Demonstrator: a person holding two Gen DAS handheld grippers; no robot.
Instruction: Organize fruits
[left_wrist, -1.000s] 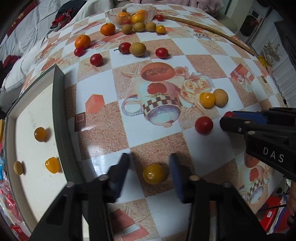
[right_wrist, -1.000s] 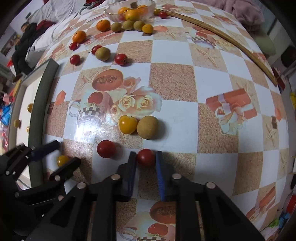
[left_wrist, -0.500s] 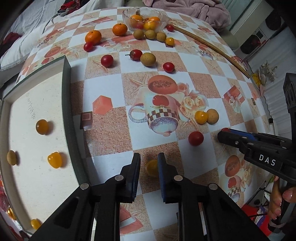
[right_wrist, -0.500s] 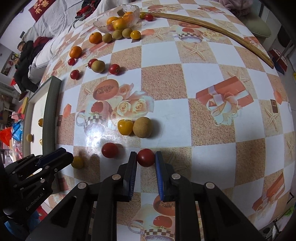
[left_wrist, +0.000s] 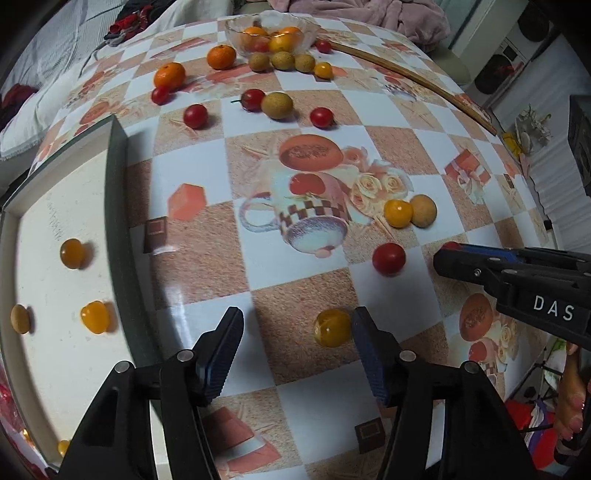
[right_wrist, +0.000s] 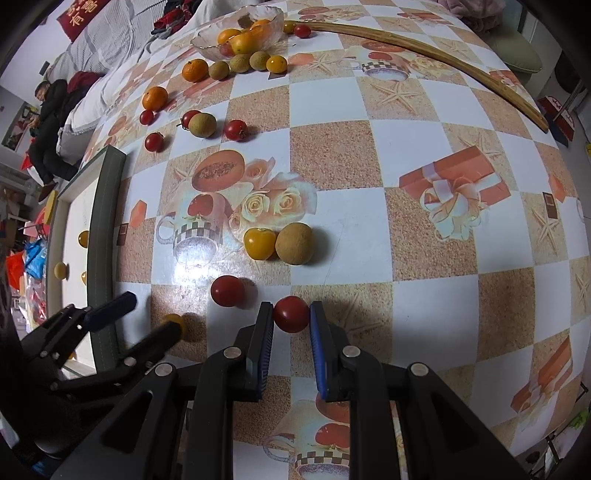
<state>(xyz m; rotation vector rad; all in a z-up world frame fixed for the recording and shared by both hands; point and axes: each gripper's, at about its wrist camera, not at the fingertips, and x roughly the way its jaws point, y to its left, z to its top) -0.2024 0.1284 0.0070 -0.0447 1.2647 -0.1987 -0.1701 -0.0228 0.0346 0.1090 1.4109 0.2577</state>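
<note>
Left gripper (left_wrist: 297, 334) fingers just opened wide; yellow tomato (left_wrist: 331, 327) sits loose on the tabletop (left_wrist: 406, 155) between them, hard against the right-hand finger, possibly touching. Re-centre rightward. Right gripper (right_wrist: 291, 314) fingers narrow, clamping red tomato (right_wrist: 291, 313).

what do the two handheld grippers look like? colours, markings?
Both are matte black plastic frames with silver screws or rivets at the linkage joints. The left gripper and right gripper each carry blue ribbed pads on their fingertips. In the left wrist view, white "DAS" lettering shows on the side of the right gripper's body. No cables or sleeves are visible.
</note>
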